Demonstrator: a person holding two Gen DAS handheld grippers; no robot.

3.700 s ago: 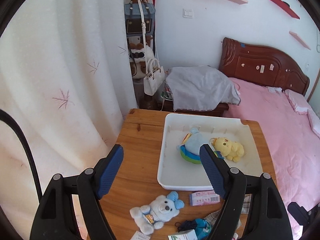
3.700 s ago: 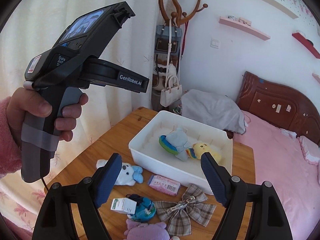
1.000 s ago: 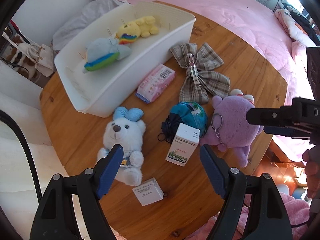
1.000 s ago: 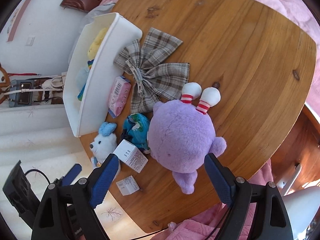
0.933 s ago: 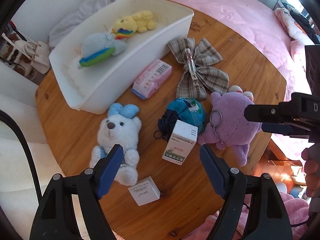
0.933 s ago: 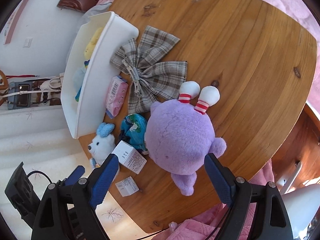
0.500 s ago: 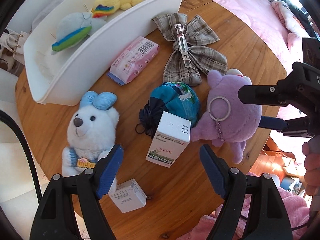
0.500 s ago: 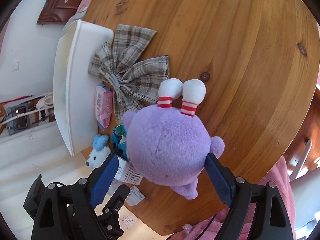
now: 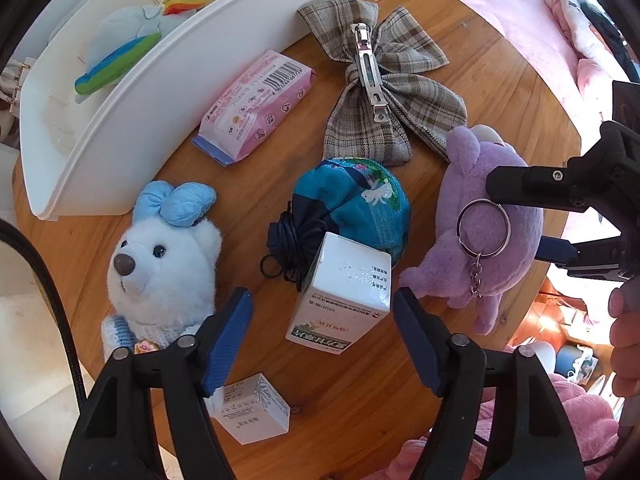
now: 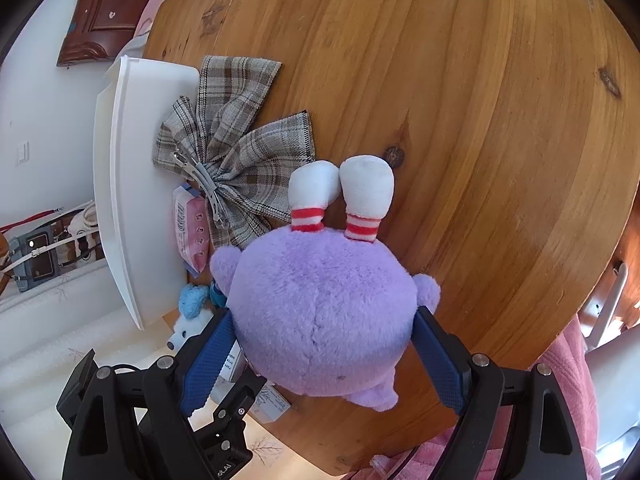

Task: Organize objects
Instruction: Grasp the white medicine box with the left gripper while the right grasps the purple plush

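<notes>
Left wrist view: two toys lie in the bin, six things wait; left gripper closing around the box, right gripper apart beside the purple toy.

I'm seeing bright daylight washing both views; it is glaring off the white bin wall and overexposing the pink bedding. Fisheye distortion is bowing the wooden table edges, and dark vignetting is ringing both frames. Focus is holding sharp mid-frame.
</notes>
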